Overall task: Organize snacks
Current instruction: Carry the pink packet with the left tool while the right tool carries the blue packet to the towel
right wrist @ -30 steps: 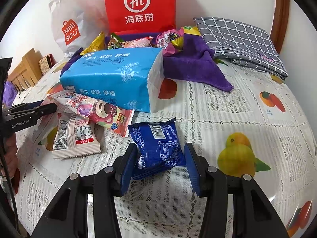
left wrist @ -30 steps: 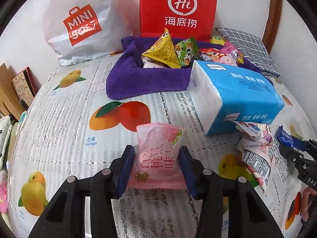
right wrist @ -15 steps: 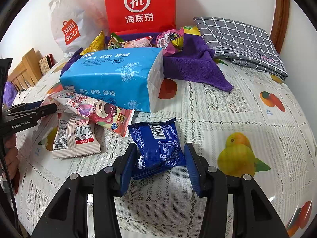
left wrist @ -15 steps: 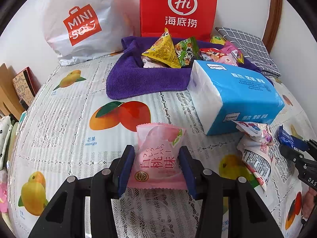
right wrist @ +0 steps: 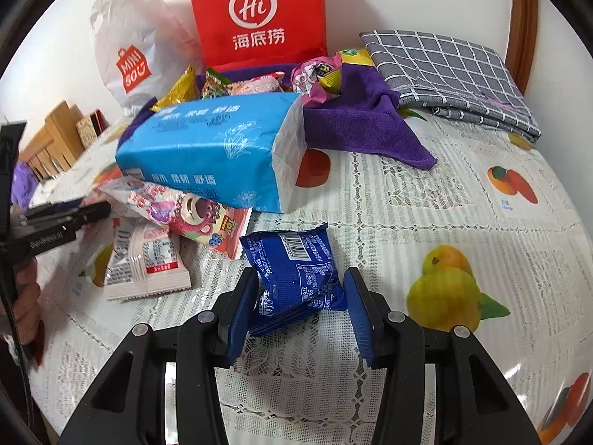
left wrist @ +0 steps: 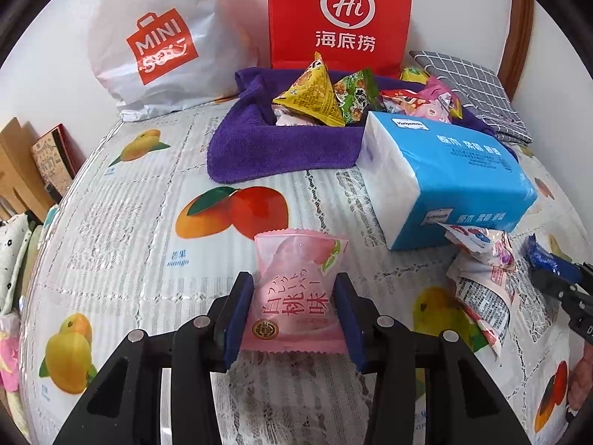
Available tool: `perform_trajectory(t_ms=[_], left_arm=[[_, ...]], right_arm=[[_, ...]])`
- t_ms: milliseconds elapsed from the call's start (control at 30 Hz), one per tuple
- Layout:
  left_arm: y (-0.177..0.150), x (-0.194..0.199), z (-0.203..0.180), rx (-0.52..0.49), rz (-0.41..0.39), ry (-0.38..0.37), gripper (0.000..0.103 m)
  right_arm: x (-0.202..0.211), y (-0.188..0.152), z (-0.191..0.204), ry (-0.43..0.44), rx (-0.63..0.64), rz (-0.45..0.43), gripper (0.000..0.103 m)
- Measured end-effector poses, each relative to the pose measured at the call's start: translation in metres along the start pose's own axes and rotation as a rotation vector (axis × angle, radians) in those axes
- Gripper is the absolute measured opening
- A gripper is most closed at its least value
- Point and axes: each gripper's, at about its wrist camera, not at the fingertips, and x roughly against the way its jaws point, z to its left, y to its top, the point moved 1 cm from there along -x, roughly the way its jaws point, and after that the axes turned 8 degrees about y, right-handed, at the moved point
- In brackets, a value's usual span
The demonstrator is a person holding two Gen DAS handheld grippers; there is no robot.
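Pink peach-flavour snack packet (left wrist: 296,293) stands upright, pinched in the left tongs (left wrist: 294,319); the right tongs (right wrist: 300,306) are clamped on a blue snack packet (right wrist: 292,274). Both ride above the fruit-print tabletop (left wrist: 129,222). Straight ahead of the left tongs, a purple towel (left wrist: 267,144) holds the gathered snacks; the blue tissue pack (right wrist: 211,152) blocks the right tongs' path

Probably a home: fruit-print lace cloth (left wrist: 122,230) covers the counter, with shopping bags (left wrist: 339,15) against its far-edge wall.

pink packet (left wrist: 296,293), blue packet (right wrist: 294,278), purple towel (left wrist: 259,148)
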Motion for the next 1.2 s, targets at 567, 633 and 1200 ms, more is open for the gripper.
perform_trajectory(t_ms=[567,633,1200], left_arm=[[0.026,0.071,-0.019,0.034,-0.043,-0.214,0.042],[0.033,0.074,-0.023,0.038,-0.044,-0.235,0.042],[0.093,0.074,-0.038,0.052,-0.051,-0.267,0.042]], right_arm=[[0.062,0.036,0.047,0.052,0.037,-0.139,0.047],[0.064,0.045,0.048,0.047,0.040,-0.145,0.047],[0.063,0.133,0.027,-0.011,0.031,-0.208,0.047]])
